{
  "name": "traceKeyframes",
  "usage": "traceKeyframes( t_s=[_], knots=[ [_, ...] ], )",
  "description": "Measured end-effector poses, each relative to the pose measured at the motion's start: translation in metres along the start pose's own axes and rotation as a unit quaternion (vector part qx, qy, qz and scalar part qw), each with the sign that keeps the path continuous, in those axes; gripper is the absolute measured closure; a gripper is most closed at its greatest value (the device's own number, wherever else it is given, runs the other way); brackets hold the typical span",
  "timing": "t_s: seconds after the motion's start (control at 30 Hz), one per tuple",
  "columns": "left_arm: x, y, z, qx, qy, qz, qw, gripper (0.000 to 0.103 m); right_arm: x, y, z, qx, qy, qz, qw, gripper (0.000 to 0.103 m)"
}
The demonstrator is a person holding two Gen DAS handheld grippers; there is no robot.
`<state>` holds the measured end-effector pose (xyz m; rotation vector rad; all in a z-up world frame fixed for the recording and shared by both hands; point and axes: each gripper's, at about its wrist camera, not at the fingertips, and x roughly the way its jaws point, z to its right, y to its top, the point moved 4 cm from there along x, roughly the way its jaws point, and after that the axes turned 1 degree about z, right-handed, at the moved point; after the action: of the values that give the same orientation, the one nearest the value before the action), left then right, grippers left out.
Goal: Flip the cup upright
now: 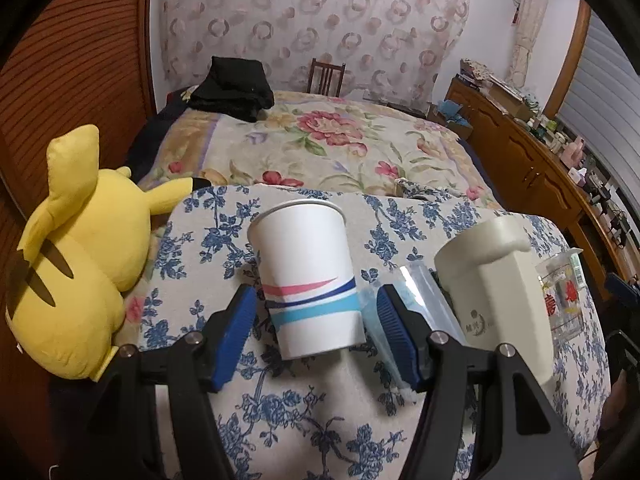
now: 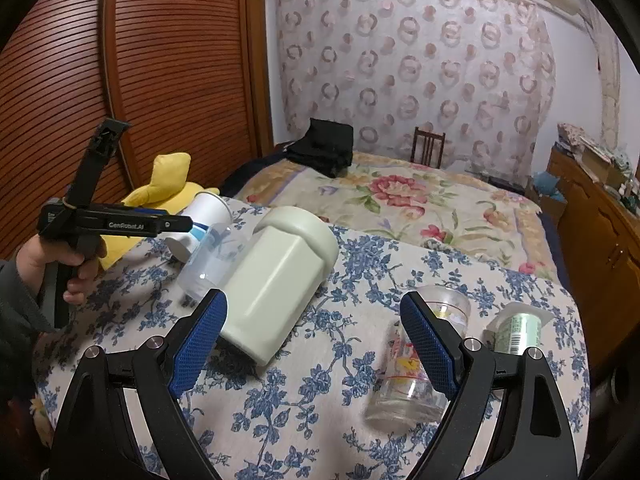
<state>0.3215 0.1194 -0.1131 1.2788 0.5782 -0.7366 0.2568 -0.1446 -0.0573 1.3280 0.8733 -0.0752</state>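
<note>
A white paper cup (image 1: 308, 276) with pink and blue stripes lies on its side on the blue-flowered cloth (image 1: 312, 432), mouth pointing away. My left gripper (image 1: 314, 332) is open, its jaws on either side of the cup's base without gripping. In the right wrist view the paper cup (image 2: 204, 216) lies at the far left with the left gripper (image 2: 120, 220) over it. My right gripper (image 2: 316, 344) is open and empty, between a cream mug (image 2: 280, 284) and a printed glass (image 2: 412, 364), both lying on their sides.
A clear plastic cup (image 2: 208, 264) lies between the paper cup and the cream mug. A small green-labelled container (image 2: 516, 328) lies at the right. A yellow plush toy (image 1: 76, 264) sits left of the cloth. A flowered bed (image 1: 328, 144) and wooden cabinets (image 1: 532, 168) lie beyond.
</note>
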Motion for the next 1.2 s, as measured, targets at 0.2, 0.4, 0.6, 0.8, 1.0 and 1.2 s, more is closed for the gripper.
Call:
traceKeyframes(
  t_s=[0.2,0.4,0.6,0.8,1.0,1.2],
  knots=[
    [0.015,-0.003,-0.002,-0.01,-0.002,-0.019,0.9998,0.042,0.001,0.001,0.004,0.005,0.002,-0.001,1.0,0.013],
    [0.023,-0.007,-0.002,-0.012,0.004,-0.031,0.9994,0.048,-0.002,-0.001,0.011,0.013,0.0,-0.002,1.0,0.013],
    [0.014,-0.01,-0.003,-0.001,0.021,-0.011,0.9997,0.054,-0.006,-0.006,0.017,0.014,-0.007,-0.004,1.0,0.013],
    [-0.019,-0.01,0.001,0.014,0.038,0.022,0.9989,0.054,-0.018,-0.008,0.018,0.018,-0.013,0.003,1.0,0.013],
    [-0.061,-0.019,0.013,0.024,0.03,0.051,0.998,0.054,-0.041,-0.016,0.017,0.022,-0.02,0.014,0.999,0.013],
    [-0.1,-0.041,0.043,0.041,0.004,0.073,0.9965,0.053,-0.072,-0.033,0.017,0.031,-0.033,0.025,0.999,0.013]
  ],
)
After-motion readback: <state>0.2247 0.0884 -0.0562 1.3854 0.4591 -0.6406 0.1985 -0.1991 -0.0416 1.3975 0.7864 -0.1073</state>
